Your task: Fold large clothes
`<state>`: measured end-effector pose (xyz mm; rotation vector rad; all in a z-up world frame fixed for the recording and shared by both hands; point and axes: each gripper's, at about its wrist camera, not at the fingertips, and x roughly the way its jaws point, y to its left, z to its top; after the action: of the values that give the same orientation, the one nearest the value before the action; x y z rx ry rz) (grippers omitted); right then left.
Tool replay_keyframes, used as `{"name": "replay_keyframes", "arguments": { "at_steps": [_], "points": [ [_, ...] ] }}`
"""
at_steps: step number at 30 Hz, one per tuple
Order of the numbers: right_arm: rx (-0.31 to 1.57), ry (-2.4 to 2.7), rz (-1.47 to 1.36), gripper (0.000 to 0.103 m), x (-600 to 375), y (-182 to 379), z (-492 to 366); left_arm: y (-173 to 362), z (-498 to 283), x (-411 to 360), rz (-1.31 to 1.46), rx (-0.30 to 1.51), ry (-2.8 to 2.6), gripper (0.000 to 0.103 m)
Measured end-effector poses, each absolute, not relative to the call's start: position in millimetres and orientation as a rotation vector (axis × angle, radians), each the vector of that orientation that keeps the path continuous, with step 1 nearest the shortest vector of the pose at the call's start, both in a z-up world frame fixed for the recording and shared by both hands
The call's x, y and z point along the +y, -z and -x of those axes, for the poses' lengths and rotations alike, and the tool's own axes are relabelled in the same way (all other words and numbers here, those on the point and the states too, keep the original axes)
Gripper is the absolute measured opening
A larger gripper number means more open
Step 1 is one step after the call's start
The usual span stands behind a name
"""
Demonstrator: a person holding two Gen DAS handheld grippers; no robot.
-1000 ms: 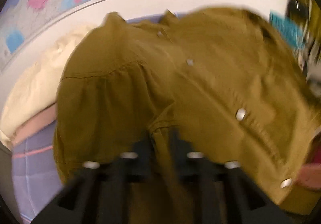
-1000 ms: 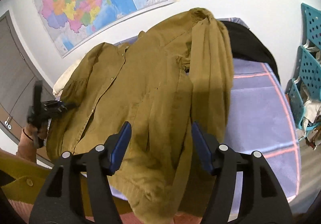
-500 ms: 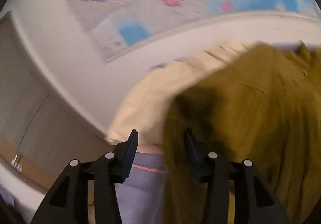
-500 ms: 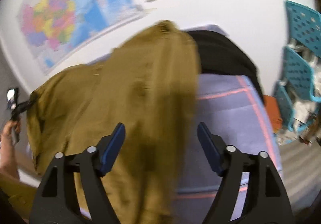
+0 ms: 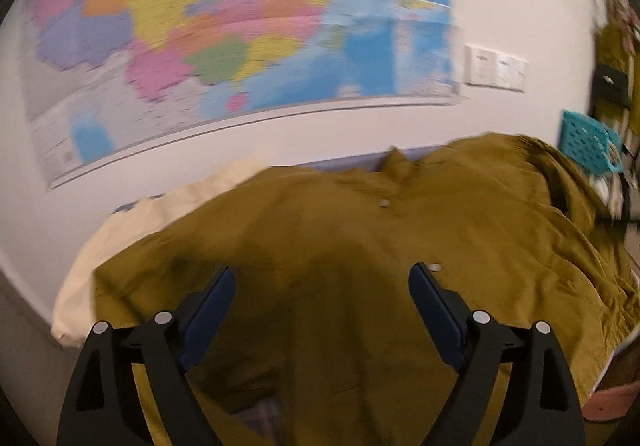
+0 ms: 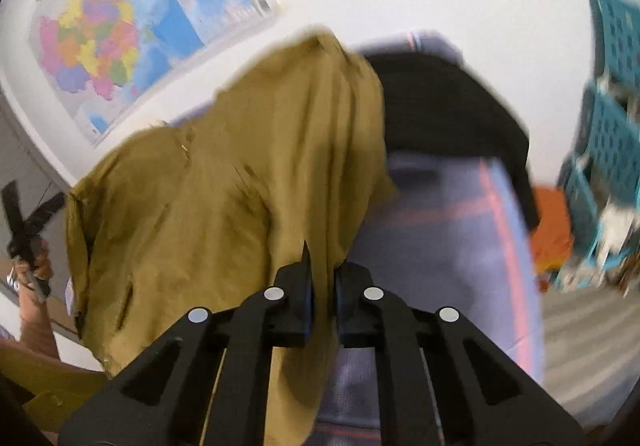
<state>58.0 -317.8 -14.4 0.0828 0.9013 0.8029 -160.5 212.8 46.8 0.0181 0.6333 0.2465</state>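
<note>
Crates: teal slotted crates (image 6: 612, 134) stand far right of the right gripper; their contents are blurred, only pale and dark bits show.
Shirt: an olive button shirt (image 5: 360, 246) lies spread on the lilac cover (image 6: 440, 230), ahead of and beneath both grippers.
Left gripper: the left gripper (image 5: 322, 294) is spread wide, jaws opening, over the shirt front; nothing is between the blue pads (image 5: 208, 310), and they touch no cloth.
Right gripper: the right gripper (image 6: 322, 286) has its jaws closing to a narrow slit, pinching a fold of the shirt that hangs down between them.
Shirt at right gripper: the cloth rises from the jaws in a bunched ridge running away toward the wall.
Black cloth: a black garment (image 6: 448, 106) lies beyond the right gripper, just right of the shirt.
Cream cloth: a cream cloth (image 5: 132, 230) lies beyond and left of the left gripper, partly under the shirt.
Wall: a map (image 5: 224, 26) and sockets (image 5: 495, 68) lie straight ahead.
Hand: a hand (image 6: 34, 274), far left of the right gripper, grips the other tool.
</note>
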Motion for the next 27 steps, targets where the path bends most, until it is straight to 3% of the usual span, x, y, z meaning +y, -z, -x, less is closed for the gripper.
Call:
{"name": "replay_keyframes", "arguments": {
  "at_steps": [5,10,16,23,26,27],
  "points": [
    [0.819,-0.851,0.014,0.007,-307,-87,-60,-41,138,193,0.001,0.641,-0.104,0.085],
    [0.849,-1.059,0.108,0.007,-237,-129,-34,-43,125,183,0.02,0.631,0.002,0.085],
    [0.905,-1.338,0.191,0.007,-110,-108,2,-48,128,181,0.052,0.61,0.1,0.086],
    [1.048,-1.407,0.042,0.008,9,-26,-12,-40,146,203,0.122,0.607,0.115,0.092],
    [1.103,-1.378,-0.017,0.02,29,-1,-22,-26,145,206,0.164,0.654,0.135,0.095],
    [1.139,-1.365,-0.022,0.044,37,9,-23,-19,143,203,0.16,0.675,0.138,0.095]
  ]
}}
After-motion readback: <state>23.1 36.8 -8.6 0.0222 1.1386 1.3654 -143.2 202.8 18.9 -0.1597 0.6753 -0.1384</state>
